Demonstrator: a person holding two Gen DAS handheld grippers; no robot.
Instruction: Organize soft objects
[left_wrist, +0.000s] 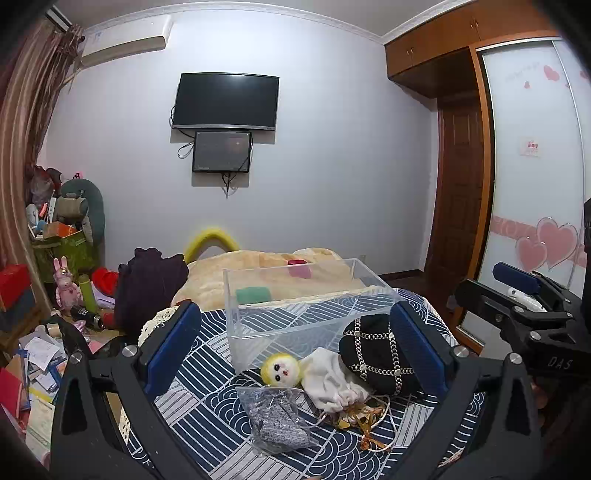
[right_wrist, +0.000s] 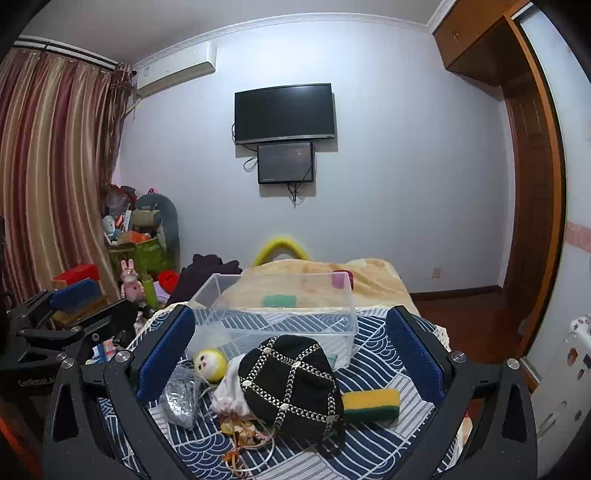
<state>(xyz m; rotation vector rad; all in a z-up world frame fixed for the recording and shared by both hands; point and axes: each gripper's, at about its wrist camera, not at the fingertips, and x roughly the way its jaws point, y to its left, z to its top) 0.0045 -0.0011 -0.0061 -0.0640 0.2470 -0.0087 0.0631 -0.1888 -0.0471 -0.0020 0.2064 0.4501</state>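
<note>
On the blue patterned bedspread lie a yellow-headed doll in a white dress, a black studded hat, and a grey fabric piece in a plastic bag. Behind them stands a clear plastic box. My left gripper is open and empty above the doll. In the right wrist view the hat, doll, bag and a yellow-green sponge lie before the box. My right gripper is open and empty over the hat.
A beige blanket with a green sponge and a red one lies behind the box. A dark garment sits at the bed's left. Cluttered floor is to the left, a wardrobe to the right.
</note>
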